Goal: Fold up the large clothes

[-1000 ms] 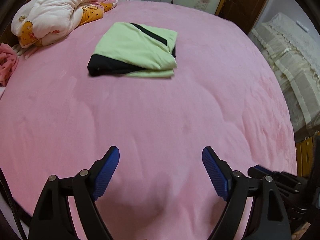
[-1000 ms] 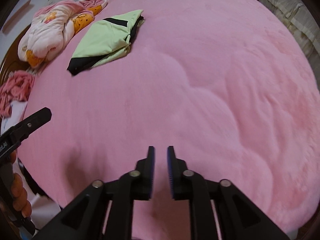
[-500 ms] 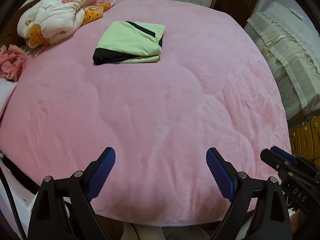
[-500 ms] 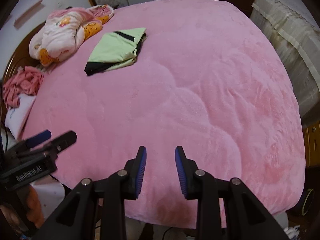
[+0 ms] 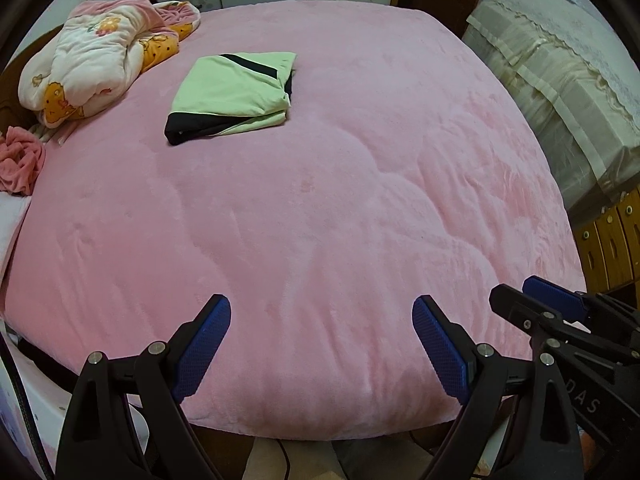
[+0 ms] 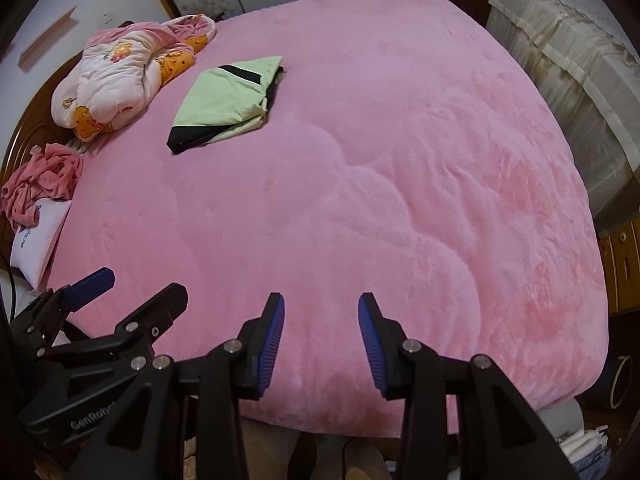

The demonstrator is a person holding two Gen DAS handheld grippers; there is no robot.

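A folded light-green garment with black trim [image 5: 234, 96] [image 6: 228, 102] lies on the far left part of the pink bed [image 5: 340, 208] [image 6: 360, 200]. Both grippers hang above the bed's near edge, far from the garment. My left gripper [image 5: 320, 320] is wide open with nothing between its blue pads. My right gripper [image 6: 322, 312] has its jaws opening, with nothing between them. Each gripper shows in the other's view: the right gripper [image 5: 532, 304] at the lower right, the left gripper [image 6: 128, 292] at the lower left.
A bunched pink and white floral quilt [image 5: 96, 60] [image 6: 124, 72] sits at the bed's far left corner. A crumpled pink cloth [image 6: 44, 180] and a white pillow [image 6: 36, 240] lie at the left edge. A covered cream furniture piece [image 5: 560, 92] and wooden drawers [image 5: 612, 240] stand on the right.
Both grippers have pulled back and up from the garment to the bed's near edge. The right gripper's jaws have spread from nearly shut; the left gripper's have widened a little.
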